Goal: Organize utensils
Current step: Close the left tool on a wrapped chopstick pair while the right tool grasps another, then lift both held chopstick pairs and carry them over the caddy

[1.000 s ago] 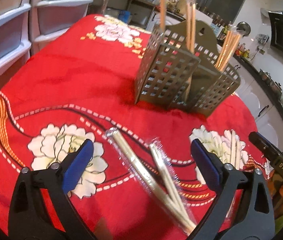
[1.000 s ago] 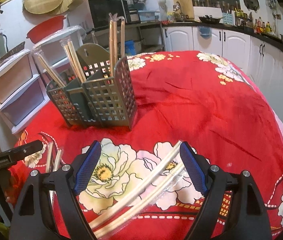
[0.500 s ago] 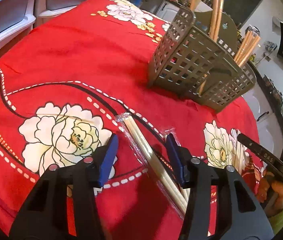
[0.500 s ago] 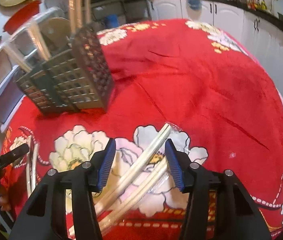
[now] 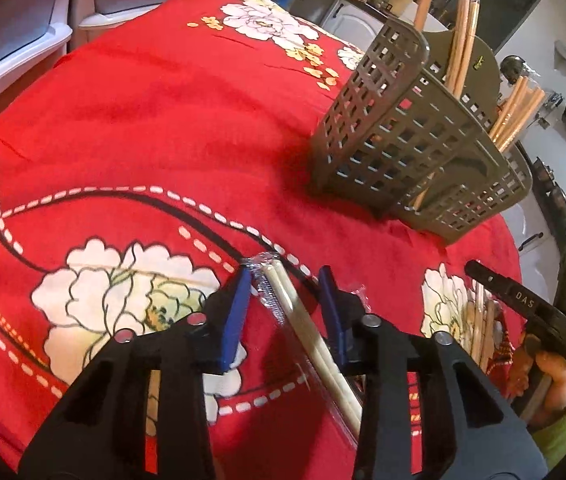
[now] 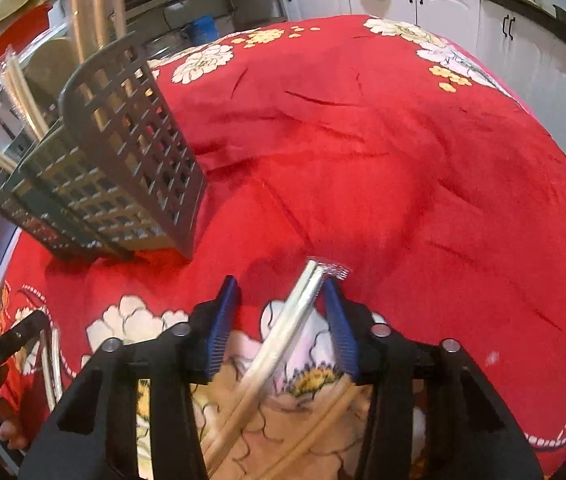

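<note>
Closing, both tongs, left [image 5: 285, 312] and right [image 6: 279, 320], straddle glossy film-wrapped chopsticks [image 5: 303, 324] on plush red cloth [image 5: 143, 120], pads not pressing.

On the tablecloth [image 5: 131, 128] 1 wrapped chopstick pair [image 5: 303, 320] lies before the utensil holder [image 5: 411, 152]; more chopsticks [image 5: 465, 36] stand in its compartments.

Plush red cloth [image 5: 155, 120]; perforated matt plastic caddy [image 5: 399, 152] (wooden chopsticks [image 5: 307, 328] film-wrapped).
</note>
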